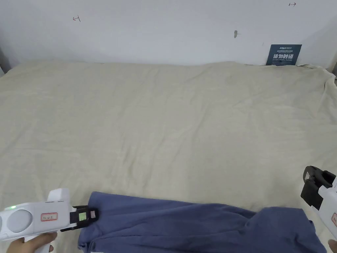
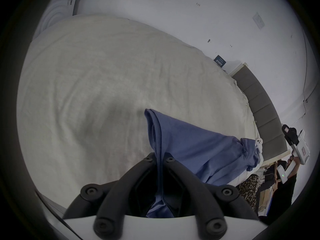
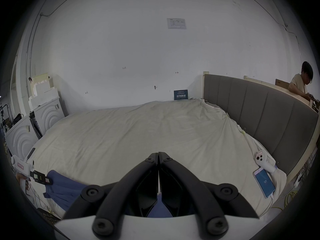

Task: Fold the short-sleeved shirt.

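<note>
My left claw [image 2: 159,159], black-jawed on a white body, grips the plain blue shirt [image 2: 190,148]; beyond it spreads the cream bedsheet [image 1: 164,125], beneath a white wall [image 1: 164,29].

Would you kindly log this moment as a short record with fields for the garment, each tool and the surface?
garment: blue shirt, bunched along the near edge of the bed
left tool: shut on the shirt's edge
right tool: jaws closed, nothing between their tips, raised over the shirt's right end
surface: cream bedsheet, wrinkled
other: phone by the grey headboard
</note>
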### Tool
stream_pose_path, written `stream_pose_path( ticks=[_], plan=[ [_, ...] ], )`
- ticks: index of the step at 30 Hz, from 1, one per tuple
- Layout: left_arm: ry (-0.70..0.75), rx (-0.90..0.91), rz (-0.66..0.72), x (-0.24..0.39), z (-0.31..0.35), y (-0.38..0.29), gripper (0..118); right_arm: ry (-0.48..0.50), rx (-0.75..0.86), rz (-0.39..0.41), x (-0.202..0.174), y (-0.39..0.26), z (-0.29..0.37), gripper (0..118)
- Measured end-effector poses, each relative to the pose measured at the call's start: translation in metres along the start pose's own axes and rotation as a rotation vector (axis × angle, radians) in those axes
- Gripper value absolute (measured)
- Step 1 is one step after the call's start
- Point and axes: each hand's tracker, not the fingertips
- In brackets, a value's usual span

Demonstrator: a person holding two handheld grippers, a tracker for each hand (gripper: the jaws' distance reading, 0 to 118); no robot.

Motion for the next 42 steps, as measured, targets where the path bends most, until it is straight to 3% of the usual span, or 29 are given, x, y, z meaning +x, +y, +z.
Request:
stream_pose_path(
  ticks=[8,15,27,35,37,38,40,42],
  plan=[
    [0.104,0.025,0.037,-0.017,0.039,0.012,4,0.011,0.009,-0.004,-0.003,0.007,0.009,0],
    [0.011,0.012,0.001,0.072,0.041,0.011,4,0.027,0.012,-0.016,0.003,0.010,0.015,0],
    [-0.152,-0.179,-0.129,0.225,-0.072,-0.016,4,0.000,0.003,-0.032,0.027,0.005,0.032,0],
    [-0.093,-0.263,-0.200,0.265,-0.140,-0.048,5,-0.039,-0.006,-0.043,0.045,0.000,0.035,0],
    [-0.060,-0.270,-0.219,0.269,-0.148,-0.053,12,-0.043,-0.008,-0.046,0.045,0.000,0.039,0],
    [-0.064,-0.267,-0.216,0.270,-0.149,-0.054,20,-0.045,-0.009,-0.047,0.045,0.000,0.039,0],
    [-0.066,-0.248,-0.212,0.271,-0.146,-0.055,53,-0.047,-0.010,-0.048,0.045,-0.001,0.040,0],
    [-0.073,-0.225,-0.207,0.275,-0.140,-0.053,67,-0.049,-0.012,-0.047,0.048,-0.002,0.041,0]
  ],
)
